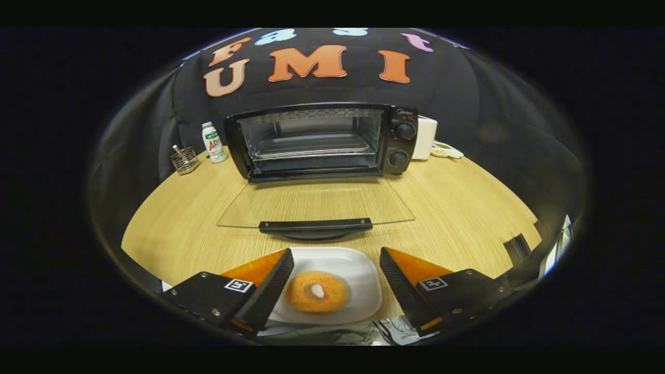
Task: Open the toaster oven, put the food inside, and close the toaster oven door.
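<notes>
Doughnut-shaped orange food with a white centre is sitting on a white rounded-square plate on the pale wooden table, lying directly between the spread fingers of the black-and-orange gripper, which are touching nothing. Beyond the fingertips, straight ahead, the black toaster oven is standing with its glass door folded down flat, its handle nearest the plate; the grasp likely needs only a short drop forward

doughnut on plate, apparently between tongs, open toaster oven beyond
</notes>
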